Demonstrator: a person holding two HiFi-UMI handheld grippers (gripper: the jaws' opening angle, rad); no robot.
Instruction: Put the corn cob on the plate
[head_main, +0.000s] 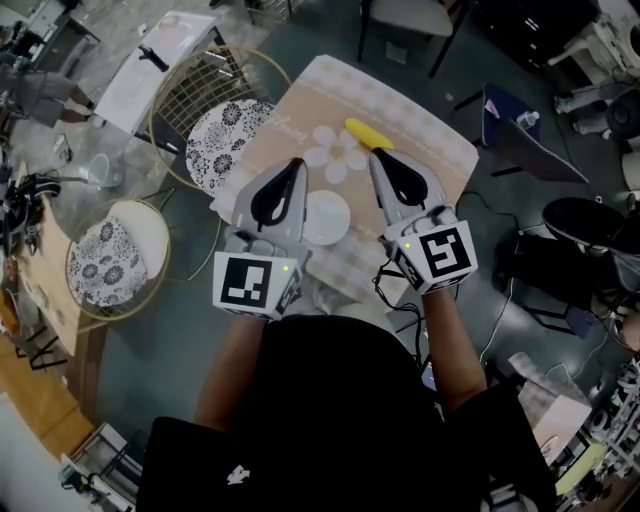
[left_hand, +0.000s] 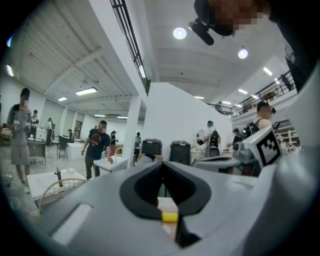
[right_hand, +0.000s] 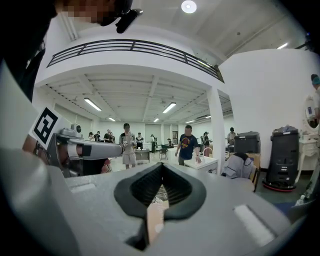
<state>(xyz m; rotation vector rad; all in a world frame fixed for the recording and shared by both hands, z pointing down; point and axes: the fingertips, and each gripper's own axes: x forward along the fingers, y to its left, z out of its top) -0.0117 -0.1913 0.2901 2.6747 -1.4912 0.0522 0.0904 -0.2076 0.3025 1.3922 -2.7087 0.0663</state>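
Entry, approach stage, no grasp yet: corn cob (head_main: 364, 133) lies on the desk (head_main: 445, 152) at upper centre of frame, above the white plate (head_main: 326, 218); right gripper (head_main: 376, 156) and left gripper (head_main: 295, 165) both have jaws clenched, empty; next move likely needs the right jaws parted around the cob.

Head view looks steeply down; gripper views face level, sharing the hall (left_hand: 165, 115).

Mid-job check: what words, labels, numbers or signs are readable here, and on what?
Nothing reads clearly.
Faint script on the tablecloth: too blurred.
Print on a bystander's shirt: too small.
Cubes on left gripper and right gripper: square markers only, no letters.
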